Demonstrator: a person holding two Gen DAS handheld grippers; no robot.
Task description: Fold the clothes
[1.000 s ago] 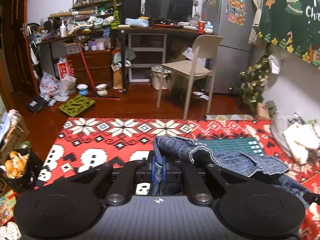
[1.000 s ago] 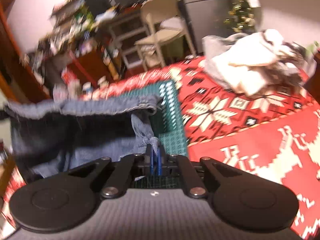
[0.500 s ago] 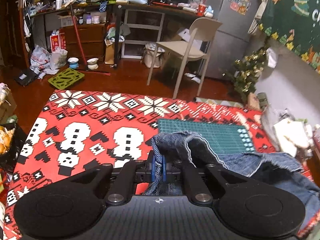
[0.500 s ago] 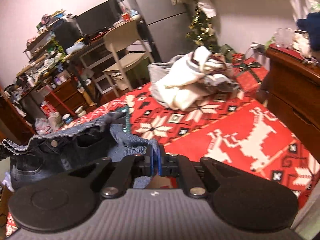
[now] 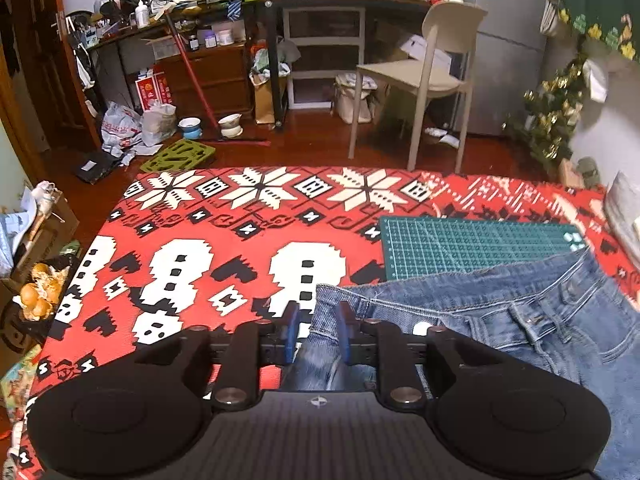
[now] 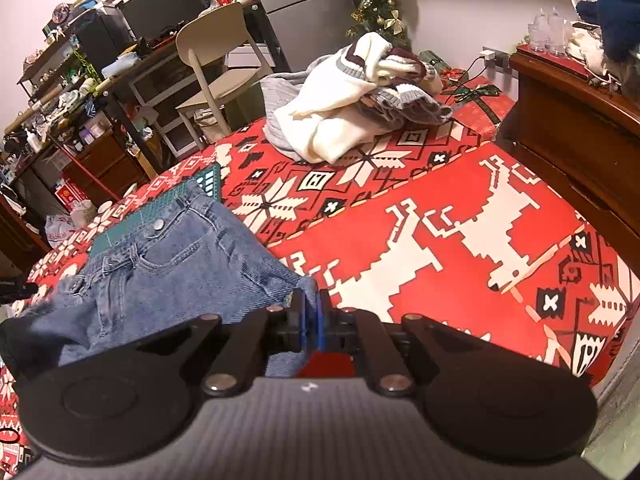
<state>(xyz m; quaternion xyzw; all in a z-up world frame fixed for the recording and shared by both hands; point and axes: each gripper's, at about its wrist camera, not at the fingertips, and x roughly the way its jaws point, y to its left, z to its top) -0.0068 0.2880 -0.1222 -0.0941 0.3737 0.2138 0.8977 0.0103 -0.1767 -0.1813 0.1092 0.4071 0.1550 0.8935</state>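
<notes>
- Lying spread on the red patterned blanket (image 5: 208, 256), the jeans (image 5: 520, 320) show their front side: waistband, button and pockets face up, and the waistband's far edge overlaps the green cutting mat (image 5: 460, 244).
- In the left wrist view the denim fills the 3 to 5 o'clock part of the frame; in the right wrist view it sits from 9 to 10 o'clock, with a pile of white and grey clothes (image 6: 352, 100) well apart at 12 o'clock.
- The left gripper (image 5: 317, 338) has its jaws apart, straddling a corner of the waistband without pinching it.
- The right gripper (image 6: 309, 322) has its jaws pressed together on an edge of the denim at the other side.
- Denim of this kind is likely heavy for cloth and fairly stiff, so it should hold a crease and slide little on the woven blanket, yet it stays limp enough to sag between two holds.
- Seams, waistband and belt loops are the thickest and least slippery spots; taking hold there, at two corners of one edge, looks safest.
- A thin single layer might slip out under the garment's own weight.
</notes>
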